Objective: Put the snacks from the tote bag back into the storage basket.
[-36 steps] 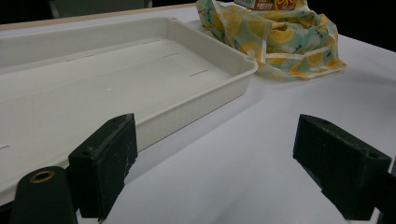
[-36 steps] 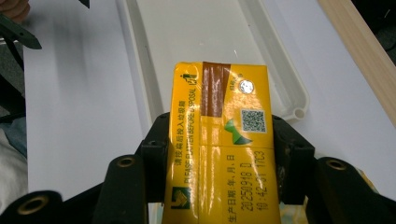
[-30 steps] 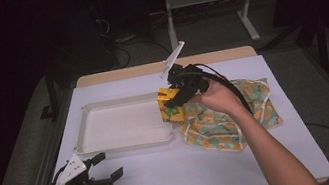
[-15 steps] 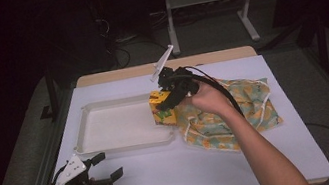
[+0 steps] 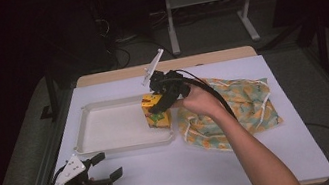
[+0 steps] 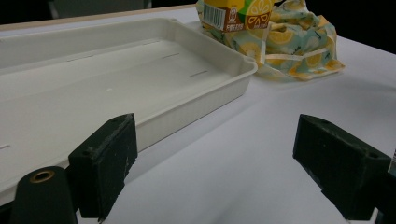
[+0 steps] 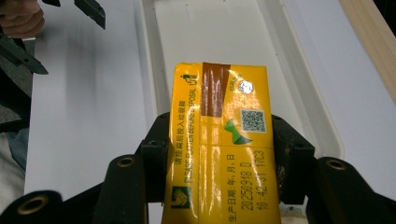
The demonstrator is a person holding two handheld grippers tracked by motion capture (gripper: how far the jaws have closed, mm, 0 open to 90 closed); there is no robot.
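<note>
White sheeting covers the surface [image 5: 245, 160], with dark floor around it. At the right end of the white tray [image 5: 108, 130], the yellow juice carton [image 5: 156, 113] sits clamped between the pads of the right gripper [image 5: 159, 104]; whether its base touches the tray is hard to tell. Just right lies a lemon-print cloth bag [image 5: 241, 110]. Near the front left corner, the left gripper [image 5: 104, 169] holds nothing, jaws wide apart.

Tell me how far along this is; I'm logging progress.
Done: the right claw has gripped the juice carton and lifted it out by the patterned bag. In hand: the carton hangs at the white tray's right edge. Left: likely setting it down inside. The left claw waits open.
</note>
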